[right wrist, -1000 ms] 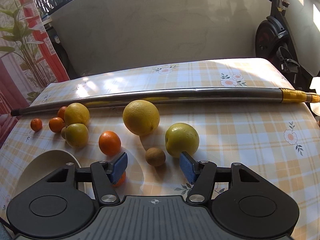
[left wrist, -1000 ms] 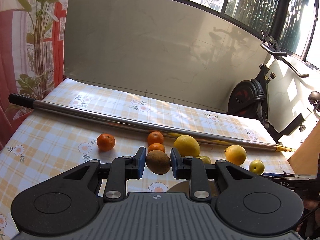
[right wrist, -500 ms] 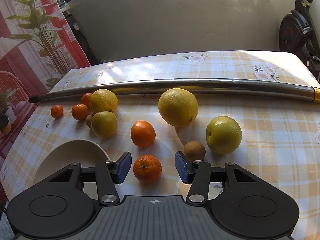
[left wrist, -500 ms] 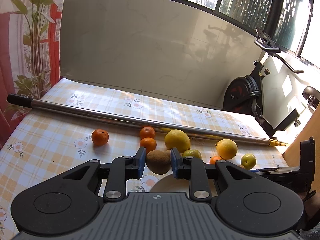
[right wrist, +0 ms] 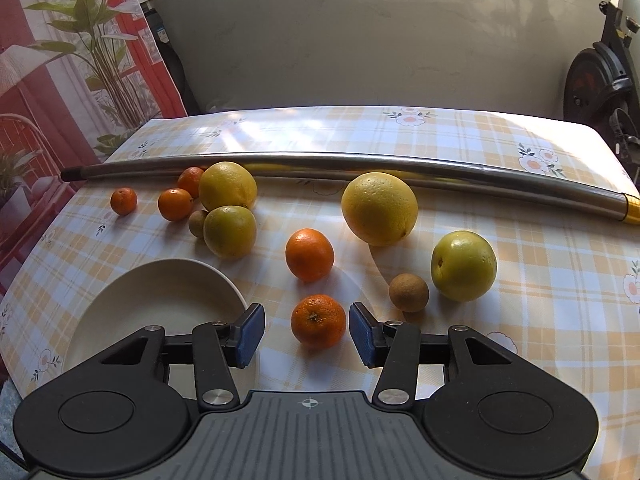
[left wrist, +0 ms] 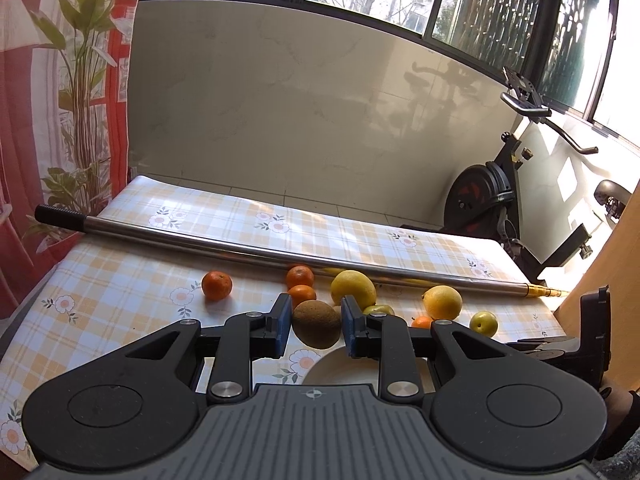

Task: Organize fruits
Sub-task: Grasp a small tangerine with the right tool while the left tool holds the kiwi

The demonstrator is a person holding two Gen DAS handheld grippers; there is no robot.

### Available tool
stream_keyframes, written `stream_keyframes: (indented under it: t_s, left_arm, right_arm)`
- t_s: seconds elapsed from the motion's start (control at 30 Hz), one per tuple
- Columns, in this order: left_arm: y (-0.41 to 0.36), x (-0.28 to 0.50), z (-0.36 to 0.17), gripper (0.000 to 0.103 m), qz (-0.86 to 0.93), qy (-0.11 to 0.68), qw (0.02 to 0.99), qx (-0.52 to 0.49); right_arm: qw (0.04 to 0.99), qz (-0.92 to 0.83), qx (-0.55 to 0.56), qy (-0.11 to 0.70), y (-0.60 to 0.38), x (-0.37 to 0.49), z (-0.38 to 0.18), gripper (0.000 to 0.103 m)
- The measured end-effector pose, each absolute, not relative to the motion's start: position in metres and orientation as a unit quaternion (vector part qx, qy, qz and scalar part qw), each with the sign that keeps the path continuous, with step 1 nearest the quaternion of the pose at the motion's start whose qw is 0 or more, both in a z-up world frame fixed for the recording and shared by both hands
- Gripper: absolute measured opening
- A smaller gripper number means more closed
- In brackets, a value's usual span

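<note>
My left gripper (left wrist: 314,326) is shut on a brown kiwi (left wrist: 316,323) and holds it above the table, just left of the cream plate (left wrist: 340,368). My right gripper (right wrist: 307,334) is open, its pads on either side of a small orange mandarin (right wrist: 318,321) that rests on the tablecloth. The plate (right wrist: 160,304) lies empty left of that mandarin. Another mandarin (right wrist: 309,254), a large yellow orange (right wrist: 379,208), a yellow-green apple (right wrist: 463,265) and a second kiwi (right wrist: 409,292) lie beyond.
A long steel pole (right wrist: 360,164) lies across the table behind the fruit. At the left sit several mandarins (right wrist: 175,204), a lemon (right wrist: 227,185) and a greenish orange (right wrist: 229,231). An exercise bike (left wrist: 492,196) stands at the right.
My left gripper has lifted and drawn back with the kiwi. My right gripper has swung left from the second kiwi and now straddles the near mandarin.
</note>
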State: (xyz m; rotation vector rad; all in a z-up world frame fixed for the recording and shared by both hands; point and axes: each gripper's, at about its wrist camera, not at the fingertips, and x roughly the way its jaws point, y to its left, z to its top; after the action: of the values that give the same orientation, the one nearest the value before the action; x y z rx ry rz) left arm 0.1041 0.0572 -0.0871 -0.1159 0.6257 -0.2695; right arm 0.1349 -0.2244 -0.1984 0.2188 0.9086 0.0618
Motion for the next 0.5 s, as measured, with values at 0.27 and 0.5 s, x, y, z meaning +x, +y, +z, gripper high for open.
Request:
stream_keyframes:
  t_s: [0.27, 0.5]
  left_arm:
    - [0.055, 0.109, -0.096, 0.028, -0.123, 0.306, 0.943, -0.054]
    - [0.043, 0.118, -0.107, 0.028, -0.126, 0.316, 0.94, -0.031]
  right_arm:
    - [0.895, 0.013, 0.086, 0.437, -0.221, 0.131, -0.204, 0.045]
    - [0.897, 0.007, 0.043, 0.441, -0.213, 0.137, -0.216, 0.045]
